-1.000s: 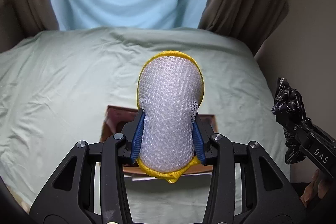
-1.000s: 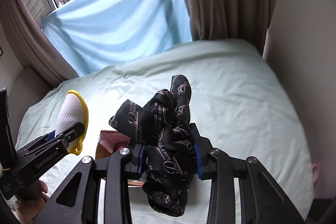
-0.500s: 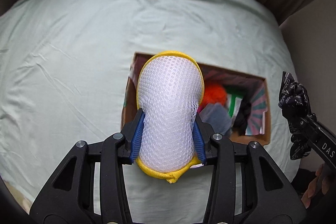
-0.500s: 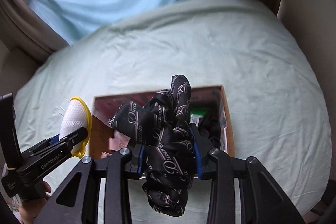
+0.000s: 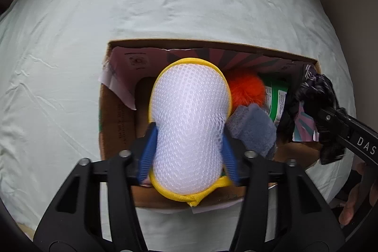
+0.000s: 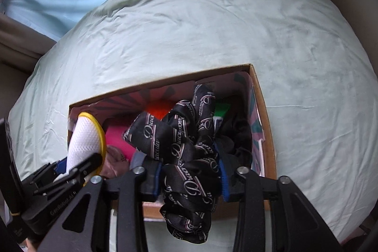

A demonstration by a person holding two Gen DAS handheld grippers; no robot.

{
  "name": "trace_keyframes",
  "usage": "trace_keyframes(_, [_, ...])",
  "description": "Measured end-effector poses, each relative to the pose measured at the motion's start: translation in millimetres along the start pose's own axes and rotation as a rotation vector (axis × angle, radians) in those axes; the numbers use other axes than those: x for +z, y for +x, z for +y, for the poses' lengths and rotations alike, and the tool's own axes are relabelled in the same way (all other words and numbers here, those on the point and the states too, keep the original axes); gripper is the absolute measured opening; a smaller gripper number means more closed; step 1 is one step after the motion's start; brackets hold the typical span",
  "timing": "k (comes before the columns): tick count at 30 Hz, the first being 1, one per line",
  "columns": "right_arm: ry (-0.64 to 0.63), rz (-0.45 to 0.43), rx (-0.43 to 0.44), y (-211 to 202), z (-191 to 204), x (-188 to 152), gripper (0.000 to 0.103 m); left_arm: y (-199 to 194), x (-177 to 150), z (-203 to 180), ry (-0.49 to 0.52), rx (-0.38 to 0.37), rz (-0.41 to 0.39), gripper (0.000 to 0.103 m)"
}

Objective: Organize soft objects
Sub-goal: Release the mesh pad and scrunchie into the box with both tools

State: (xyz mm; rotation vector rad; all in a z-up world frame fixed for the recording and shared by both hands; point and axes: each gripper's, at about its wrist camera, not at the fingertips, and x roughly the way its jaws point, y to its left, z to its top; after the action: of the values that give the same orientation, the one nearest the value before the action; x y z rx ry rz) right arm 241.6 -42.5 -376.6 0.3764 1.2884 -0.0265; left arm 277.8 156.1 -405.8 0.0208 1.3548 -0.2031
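Box (image 5: 118,124): open cardboard, on bed (image 5: 70,63), directly under both tools; already holds orange fluff (image 5: 248,91), grey cloth (image 5: 255,131), green pack (image 5: 277,100).
Left tool (image 5: 189,148): jaws have just been opening; mesh pouch (image 5: 189,124) sits between blue pads (image 5: 147,152), which seem to flank it more than pinch. Grip looks let go or nearly so.
Pouch: white mesh w/ yellow rim, long axis runs along the fingers, far end aimed down into box's left half.
Right tool (image 6: 191,177): jaws have just been opening a bit; black scarf (image 6: 186,157) w/ script print bunched between pads, which seem to touch it on both sides. Tail droops below near box edge.
Scarf: over box's right half, above dark clothes (image 6: 238,138).
Key relation: each item lies straight ahead of its tool, box right beneath. Left over left side, right over right, no crossing.
Next, my guess: widen fully, let both fall in.
Risk: scarf tail may hang over near wall.
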Motion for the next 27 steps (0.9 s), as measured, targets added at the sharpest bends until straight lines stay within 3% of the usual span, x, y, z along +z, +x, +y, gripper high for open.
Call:
trace_keyframes(1, [0.008,-0.005,0.023,0.4,-1.1,1.3,0.052,2.3,2.4,-2.1,0.006,-0.008,0.009,0.099])
trace_keyframes(2, [0.011,-0.007,0.046,1.5,-1.9,2.9,0.059,2.9,3.7,-2.9,0.014,-0.011,0.014,0.103])
trace_keyframes(4, [-0.012,-0.01,0.065,1.3,-0.2,5.7,0.099,-1.4,5.4,-6.9,0.039,0.038,-0.002,0.103])
trace_keyframes(5, [-0.03,-0.012,0.069,-0.2,0.2,6.8,0.103,-4.4,5.2,-9.0,0.056,0.066,-0.012,0.103])
trace_keyframes(8, [-0.034,-0.027,0.064,-6.9,-0.8,7.7,0.103,-6.3,2.5,-11.0,0.08,0.092,-0.003,0.103])
trace_keyframes(19, [-0.076,-0.046,0.067,-35.4,-1.5,12.2,0.103,-33.8,-6.1,-8.4,0.002,0.089,-0.004,0.103])
trace_keyframes(27, [-0.184,-0.176,0.063,-132.4,14.0,8.5,0.103,-146.6,-12.5,-27.1,-0.032,0.108,-0.196,0.103])
